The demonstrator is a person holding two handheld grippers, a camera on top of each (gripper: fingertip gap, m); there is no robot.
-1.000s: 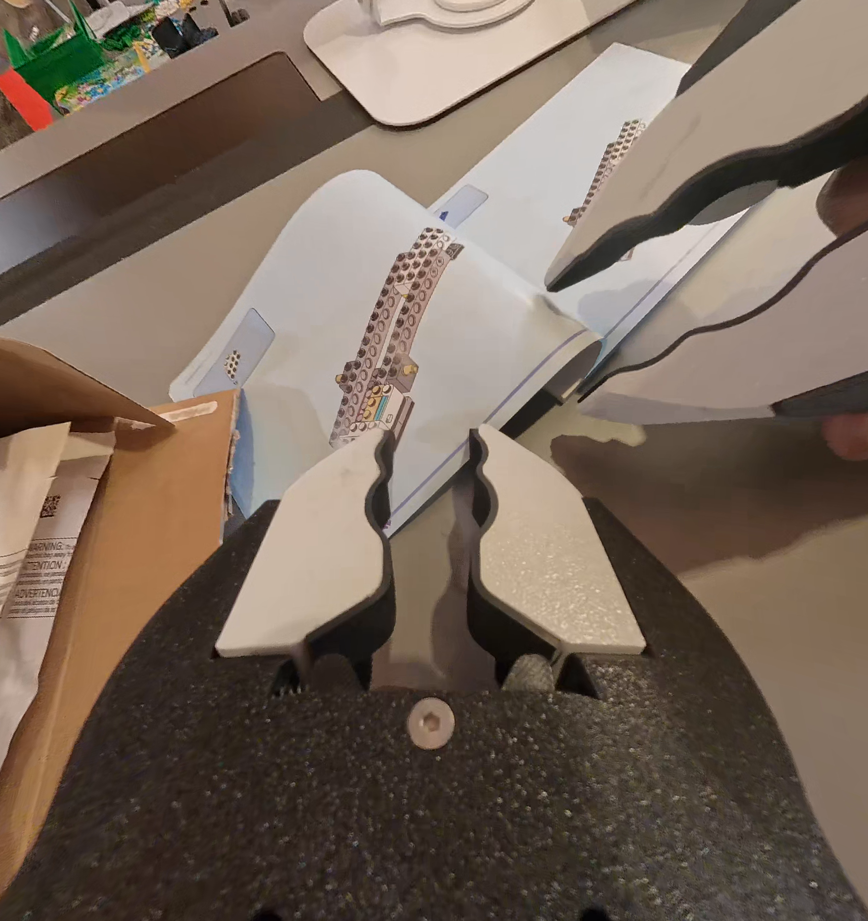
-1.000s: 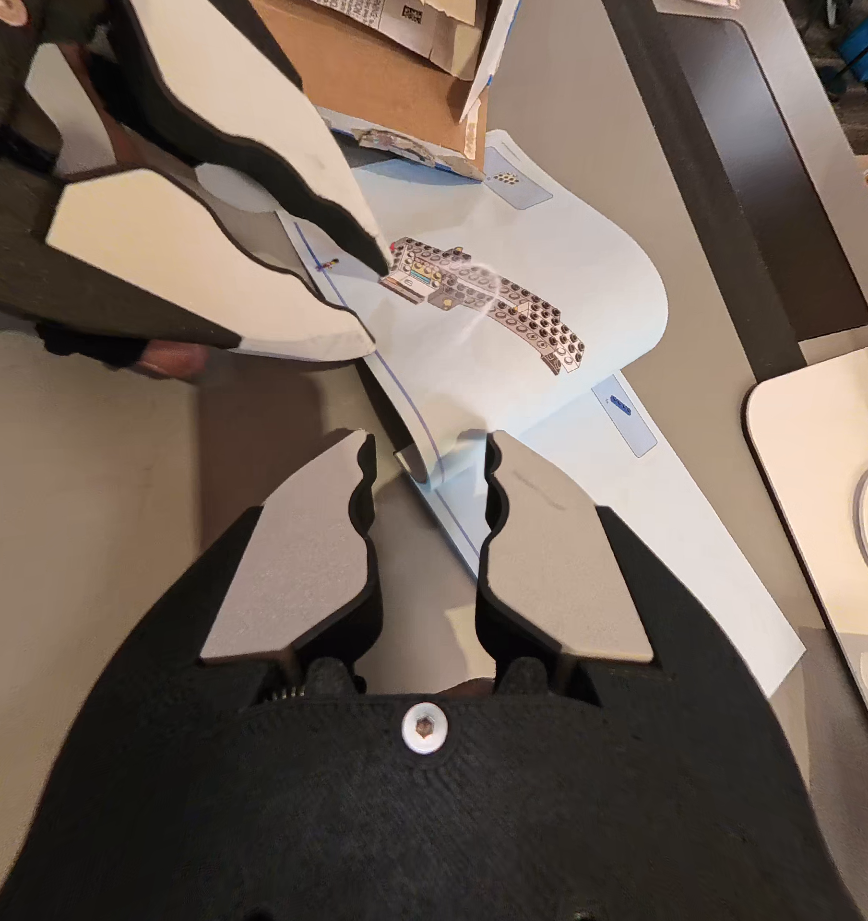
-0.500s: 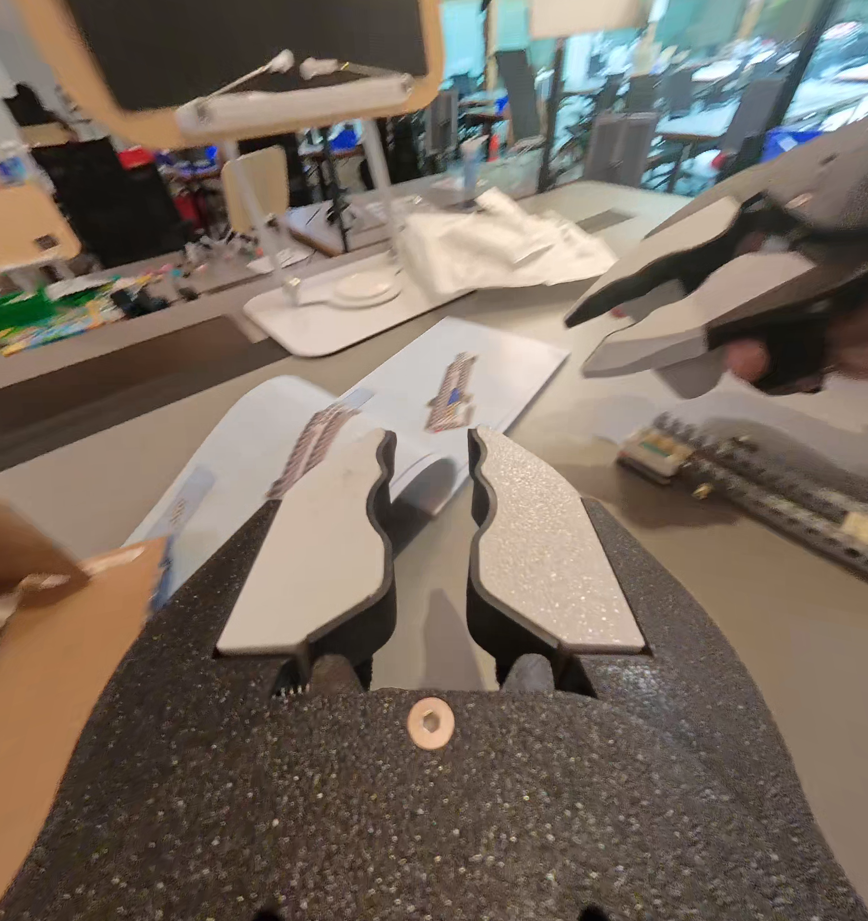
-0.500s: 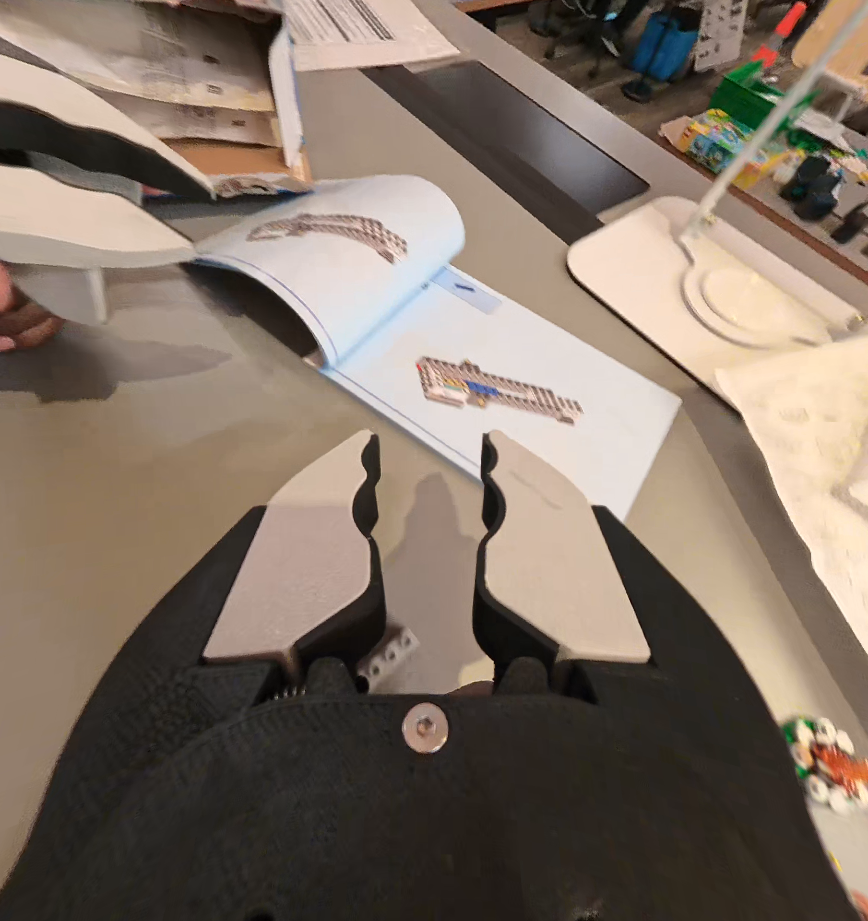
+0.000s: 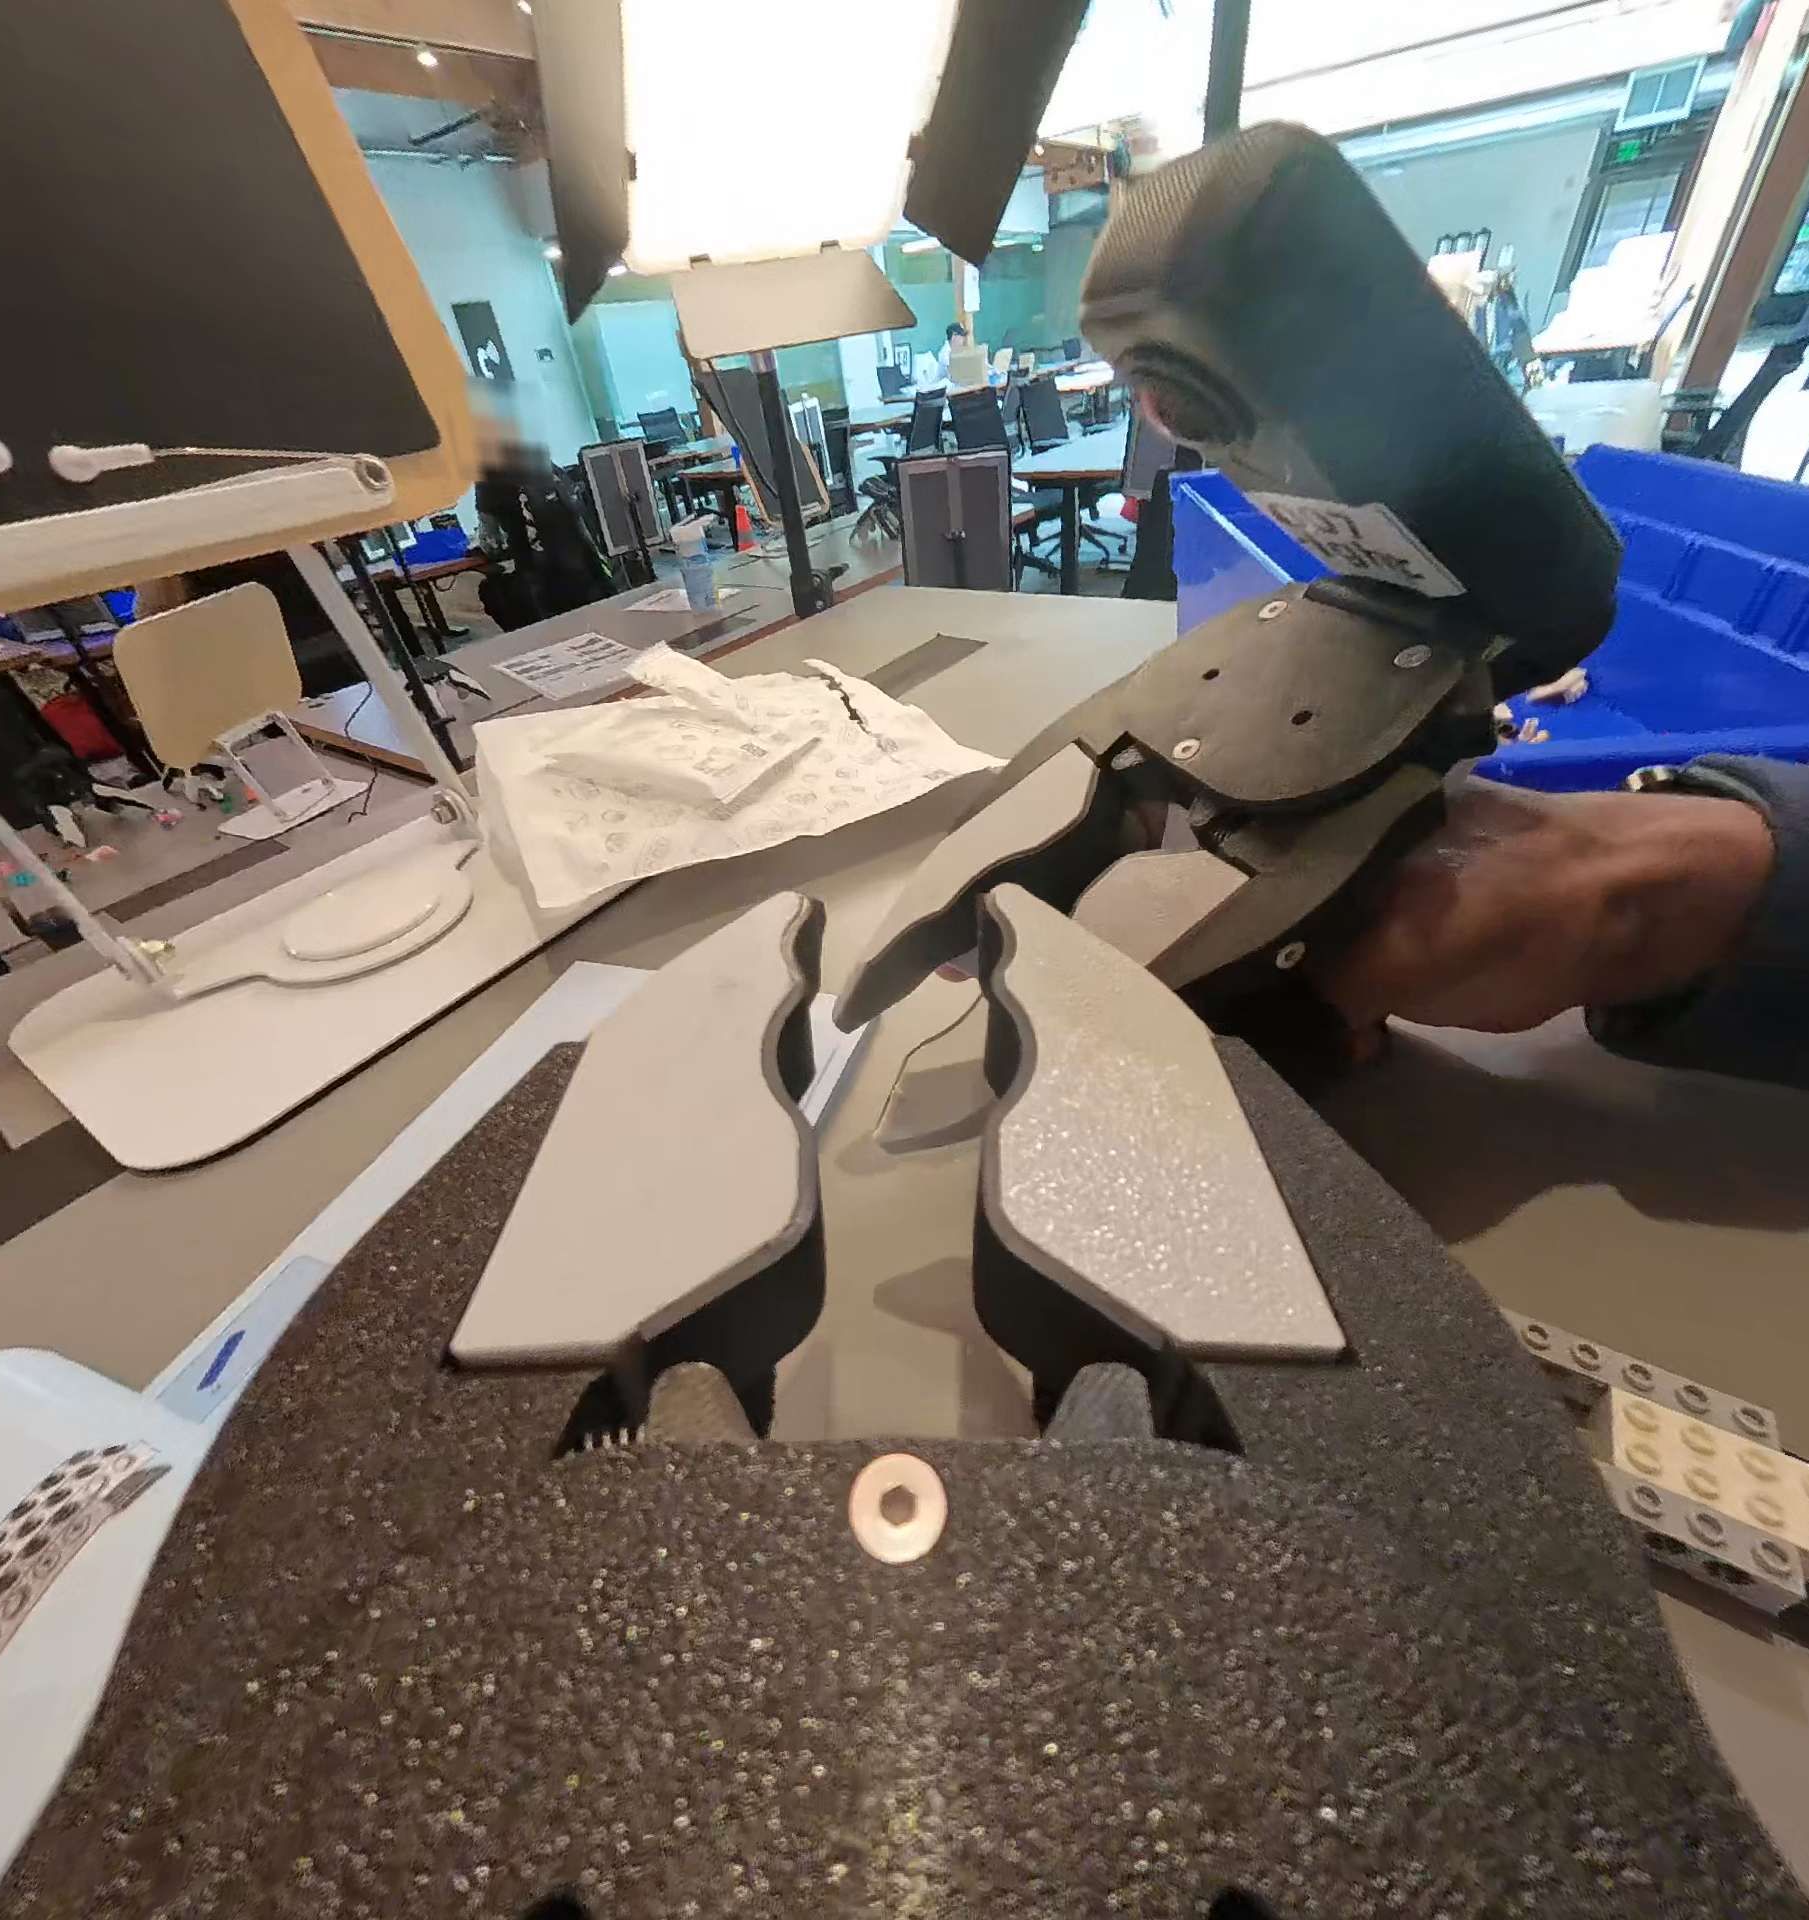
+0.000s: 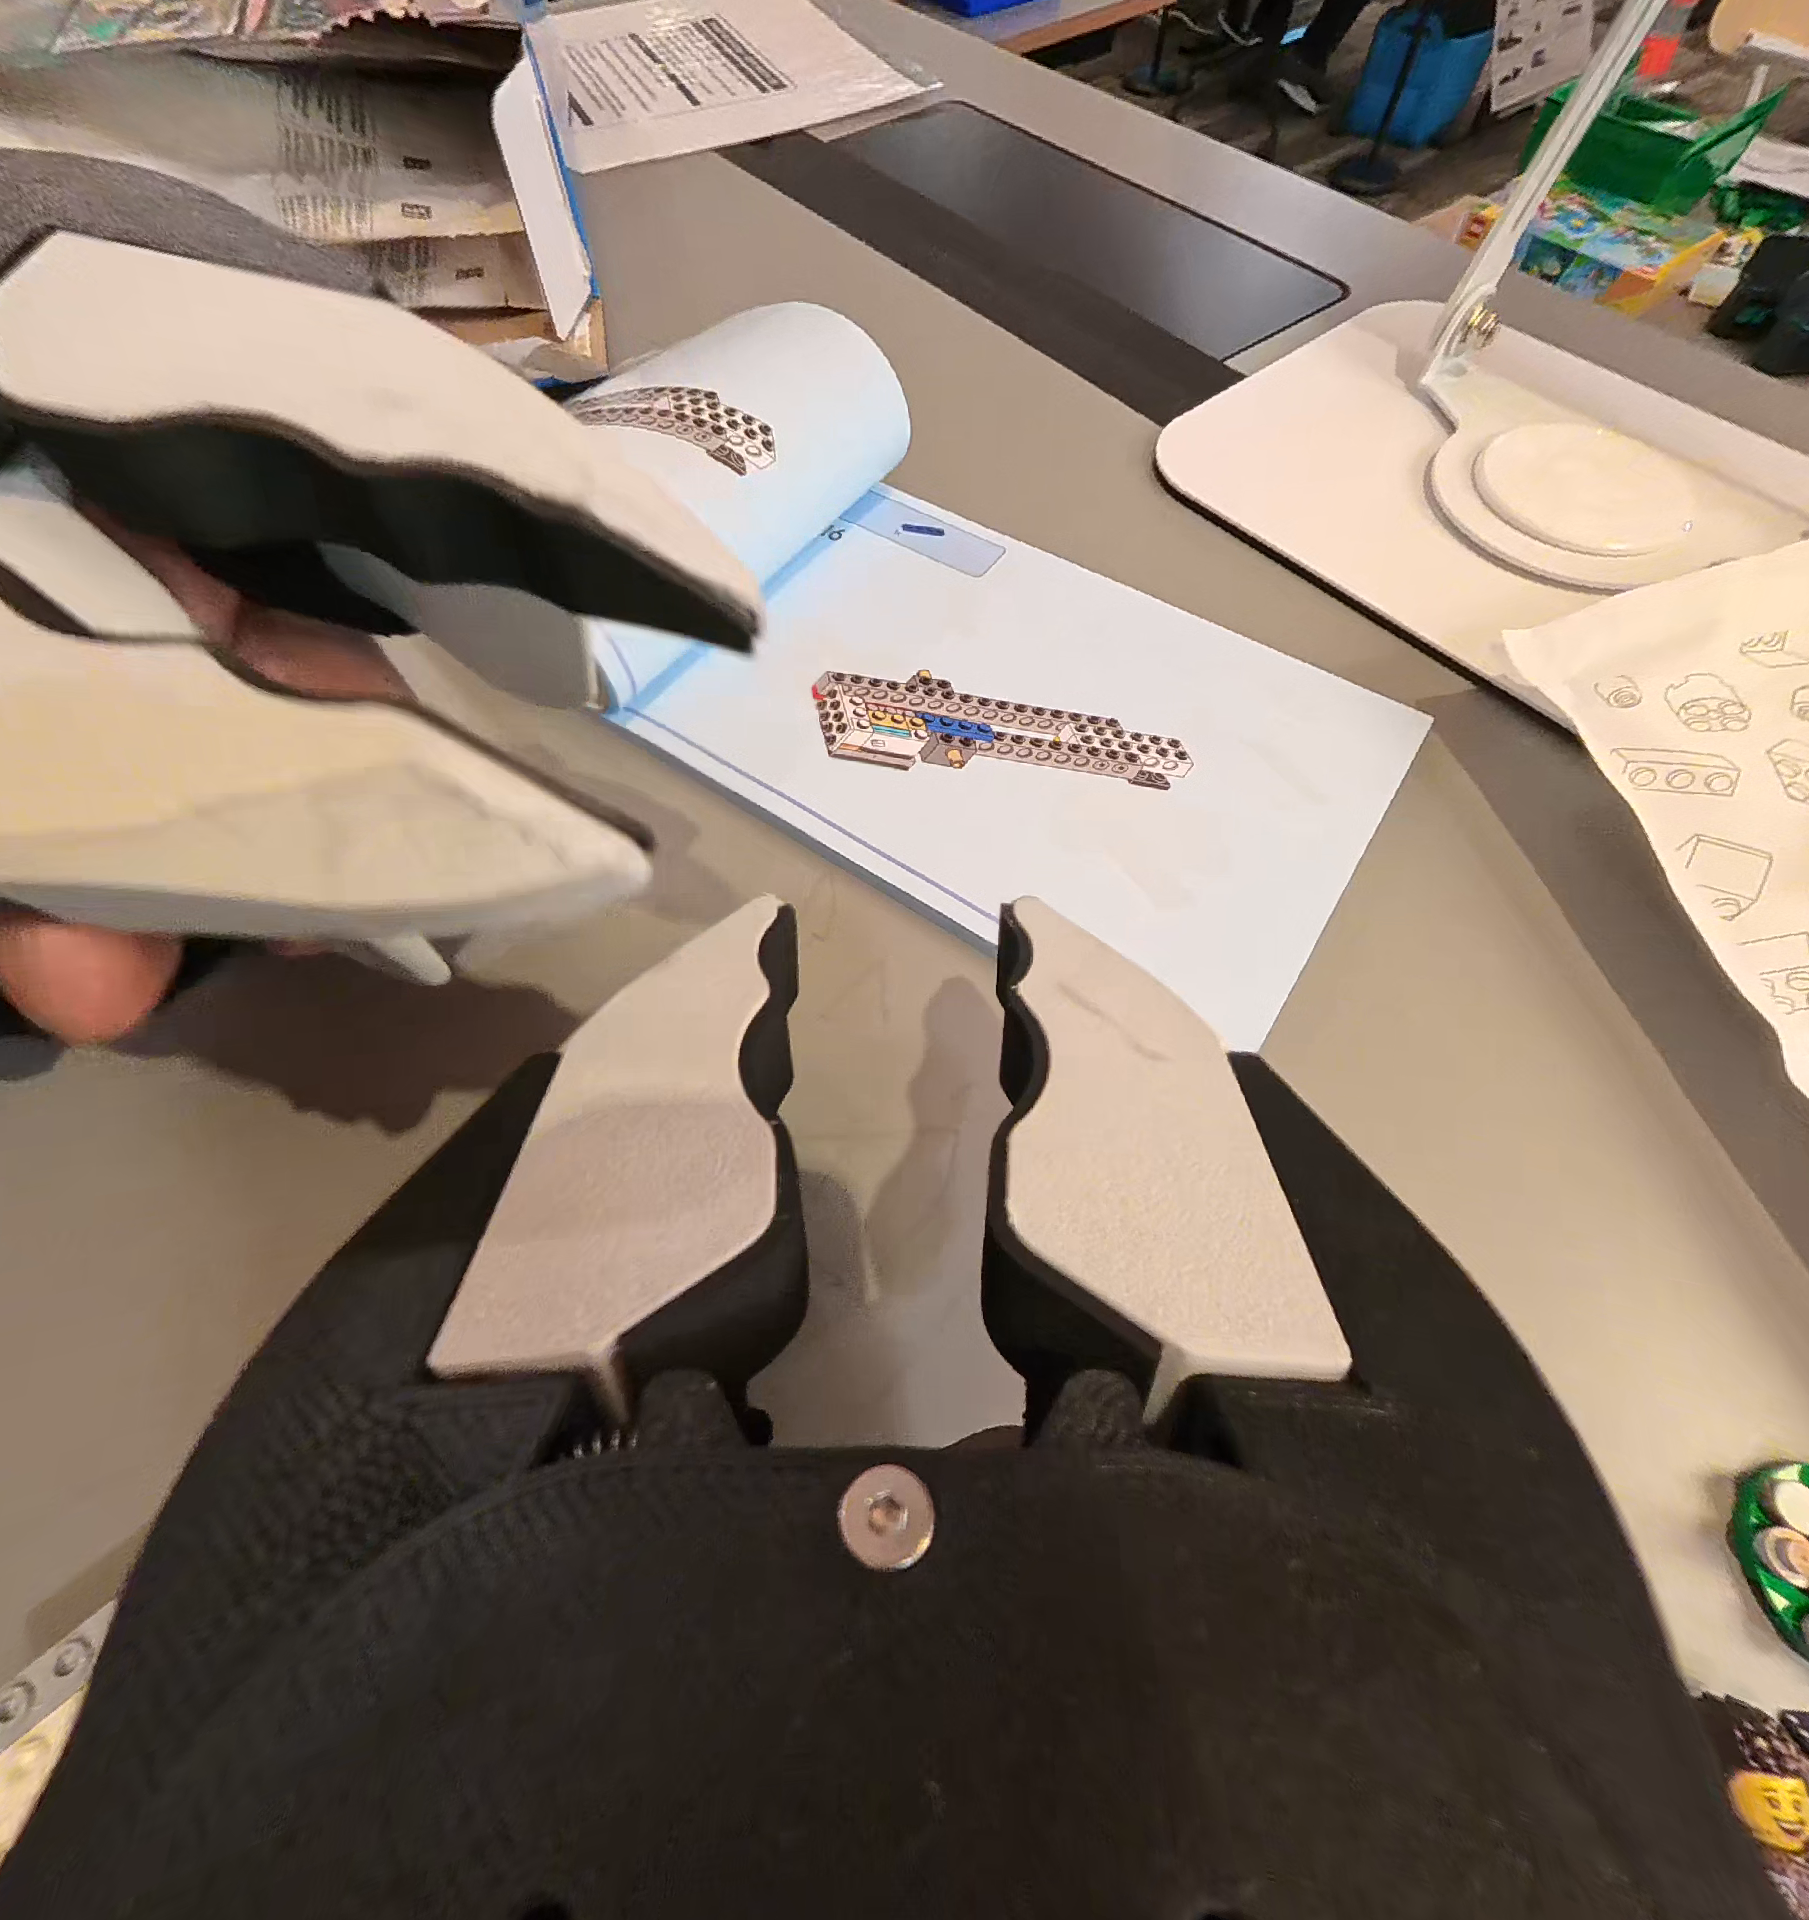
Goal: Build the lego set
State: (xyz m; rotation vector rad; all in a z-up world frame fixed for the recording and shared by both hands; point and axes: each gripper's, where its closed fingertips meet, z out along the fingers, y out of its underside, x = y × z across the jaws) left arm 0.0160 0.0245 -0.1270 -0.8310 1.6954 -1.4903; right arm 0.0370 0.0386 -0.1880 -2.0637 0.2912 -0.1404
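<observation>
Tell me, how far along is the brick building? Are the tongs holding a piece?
Some building looks done: a grey studded brick strip lies on the table. The instruction booklet lies open at a picture of a longer model, so more seems left. Nothing is in hand: the left tongs and right tongs are both open and empty.

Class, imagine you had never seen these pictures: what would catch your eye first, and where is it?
An open light-blue instruction booklet lies mid-table, one page curled over, showing a long brick model. Just short of it hovers the right gripper, open and empty. The left gripper, also open, reaches in from the left.
</observation>
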